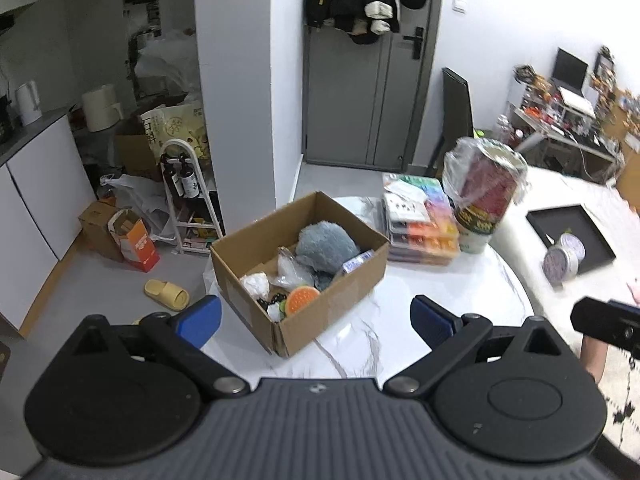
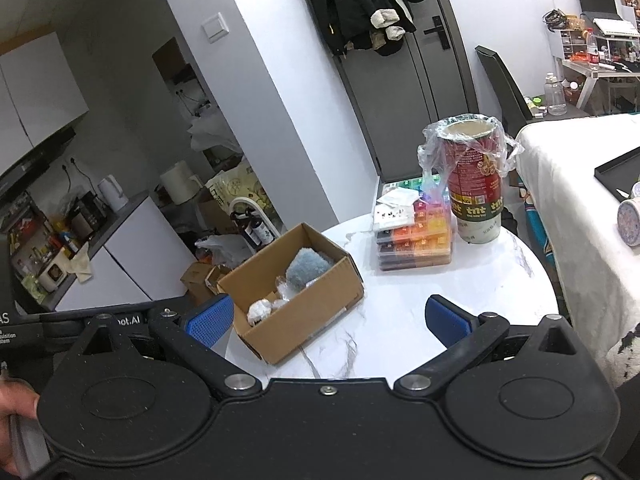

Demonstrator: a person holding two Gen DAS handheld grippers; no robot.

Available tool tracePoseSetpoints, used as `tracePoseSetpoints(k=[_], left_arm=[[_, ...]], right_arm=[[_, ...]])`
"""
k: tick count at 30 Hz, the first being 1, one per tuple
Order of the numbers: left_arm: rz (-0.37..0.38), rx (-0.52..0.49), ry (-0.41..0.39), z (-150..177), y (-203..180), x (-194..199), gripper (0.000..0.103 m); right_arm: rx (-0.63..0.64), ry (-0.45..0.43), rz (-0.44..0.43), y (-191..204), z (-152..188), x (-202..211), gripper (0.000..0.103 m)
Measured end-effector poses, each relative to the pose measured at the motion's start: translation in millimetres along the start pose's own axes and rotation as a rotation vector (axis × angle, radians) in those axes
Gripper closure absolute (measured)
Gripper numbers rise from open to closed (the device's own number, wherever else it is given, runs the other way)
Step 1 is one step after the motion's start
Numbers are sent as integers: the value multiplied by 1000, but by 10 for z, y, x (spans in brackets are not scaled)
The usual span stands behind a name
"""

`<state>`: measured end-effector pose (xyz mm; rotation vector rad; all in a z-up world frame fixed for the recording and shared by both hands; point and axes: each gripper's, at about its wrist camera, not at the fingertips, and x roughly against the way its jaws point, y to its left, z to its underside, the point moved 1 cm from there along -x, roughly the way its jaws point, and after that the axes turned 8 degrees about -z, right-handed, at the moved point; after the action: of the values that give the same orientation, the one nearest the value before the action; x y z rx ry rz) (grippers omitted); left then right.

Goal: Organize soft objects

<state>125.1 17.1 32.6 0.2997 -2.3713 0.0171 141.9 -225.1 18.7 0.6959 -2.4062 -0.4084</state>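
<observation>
1. Left gripper [image 1: 316, 320] hangs over the near edge of the table [image 1: 372, 320], jaws spread wide, nothing between them.
2. Right gripper [image 2: 328, 322] likewise: released, empty.
3. Just beyond, a box [image 1: 320, 320] sits on the table, holding a grey plush [image 1: 326, 246], an orange toy [image 1: 302, 300] and a white ball [image 1: 255, 283].
4. Farther back, stacked cases [image 1: 424, 224] touch a tall can [image 1: 484, 196].
</observation>
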Motion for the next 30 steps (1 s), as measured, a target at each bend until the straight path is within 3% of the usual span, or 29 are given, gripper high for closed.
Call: tracePoseSetpoints(k=[14,30], left_arm=[[19,-37,-41,211,-64,238,3],[16,-29,-17,329,32,231,2]], right_arm=[[8,35,22,19,218,112,0],[28,77,48,65,301,79,0]])
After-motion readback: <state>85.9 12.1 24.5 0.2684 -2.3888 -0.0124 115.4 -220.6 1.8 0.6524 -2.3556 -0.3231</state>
